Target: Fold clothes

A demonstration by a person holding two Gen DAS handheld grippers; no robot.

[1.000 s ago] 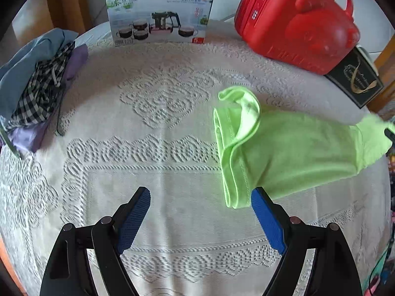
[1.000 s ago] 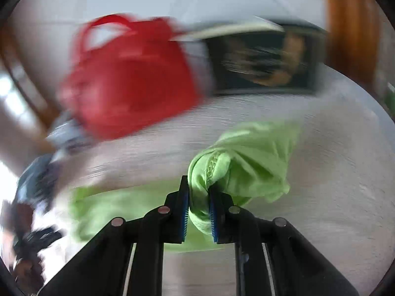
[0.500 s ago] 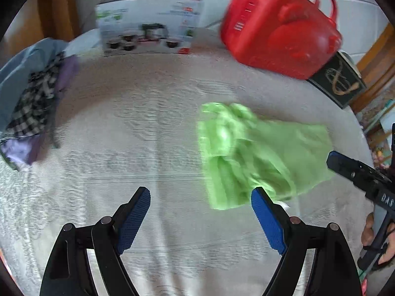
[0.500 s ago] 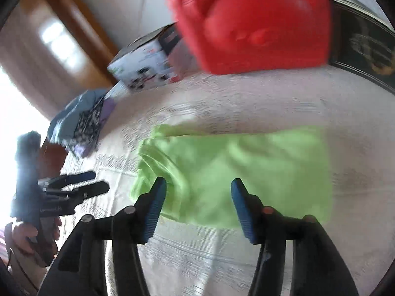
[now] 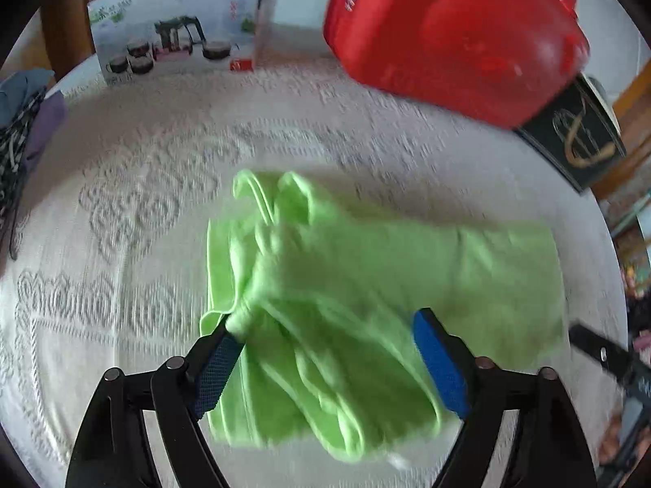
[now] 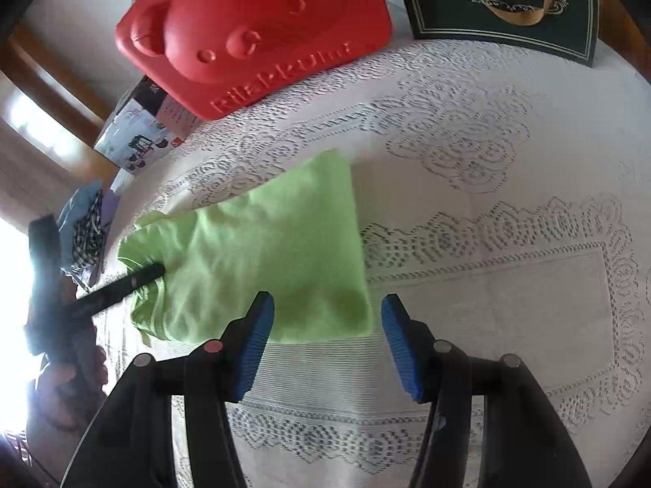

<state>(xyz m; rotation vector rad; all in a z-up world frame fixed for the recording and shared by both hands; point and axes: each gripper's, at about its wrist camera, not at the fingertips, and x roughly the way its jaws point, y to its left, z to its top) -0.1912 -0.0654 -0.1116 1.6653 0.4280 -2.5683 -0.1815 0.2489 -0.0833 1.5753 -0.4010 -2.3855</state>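
Observation:
A lime-green garment (image 5: 366, 276) lies partly folded on the white lace tablecloth (image 5: 134, 211); it also shows in the right wrist view (image 6: 260, 252). My left gripper (image 5: 325, 349) is open, its jaws wide apart over the garment's bunched near-left end, with cloth lying between them. Its left finger (image 5: 215, 370) touches a fold. In the right wrist view the left gripper (image 6: 138, 278) reaches onto the garment's left end. My right gripper (image 6: 325, 335) is open and empty, just in front of the garment's near right corner.
A red bear-faced plastic case (image 5: 459, 36) and a dark green gift box (image 5: 577, 134) stand at the back right. A tea-set box (image 5: 179, 36) stands at the back. A pile of other clothes (image 5: 24, 122) lies at the left edge.
My right gripper has let go of the garment and opened, then drawn back to its near corner. My left gripper has moved forward and right over the garment's bunched end.

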